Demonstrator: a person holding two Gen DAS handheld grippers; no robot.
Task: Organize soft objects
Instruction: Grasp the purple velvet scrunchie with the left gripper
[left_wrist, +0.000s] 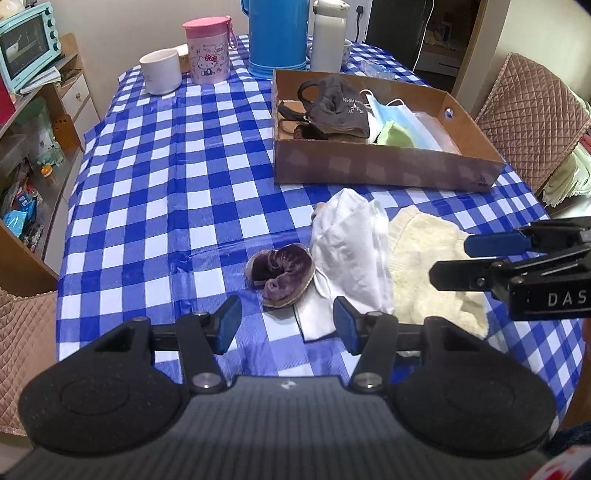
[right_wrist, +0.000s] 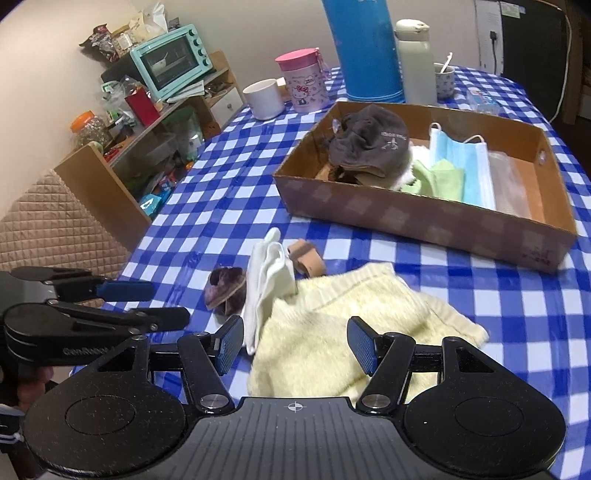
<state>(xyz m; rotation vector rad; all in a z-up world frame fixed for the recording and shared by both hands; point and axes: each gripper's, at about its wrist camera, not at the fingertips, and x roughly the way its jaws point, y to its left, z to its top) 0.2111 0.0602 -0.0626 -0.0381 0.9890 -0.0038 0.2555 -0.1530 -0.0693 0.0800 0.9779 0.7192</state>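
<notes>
On the blue checked tablecloth lie a purple velvet scrunchie (left_wrist: 280, 273) (right_wrist: 226, 288), a crumpled white cloth (left_wrist: 351, 254) (right_wrist: 266, 280), a pale yellow fluffy towel (left_wrist: 432, 266) (right_wrist: 332, 332) and a tan band (right_wrist: 306, 258). My left gripper (left_wrist: 287, 324) hovers open just short of the scrunchie and white cloth, nothing between its pads. My right gripper (right_wrist: 295, 347) stands open over the yellow towel, holding nothing. Each gripper shows side-on in the other's view: the right gripper (left_wrist: 454, 260), the left gripper (right_wrist: 166, 304). Behind them is a brown cardboard tray (left_wrist: 384, 171) (right_wrist: 424, 221).
The tray holds a grey cap (left_wrist: 340, 107), a blue face mask (right_wrist: 458, 162) and a green cloth (right_wrist: 443, 177). At the far end stand a white mug (left_wrist: 160, 71), pink cup (left_wrist: 208, 50), blue jug (left_wrist: 279, 35) and white bottle (left_wrist: 330, 33). Quilted chairs (left_wrist: 532, 118) flank the table.
</notes>
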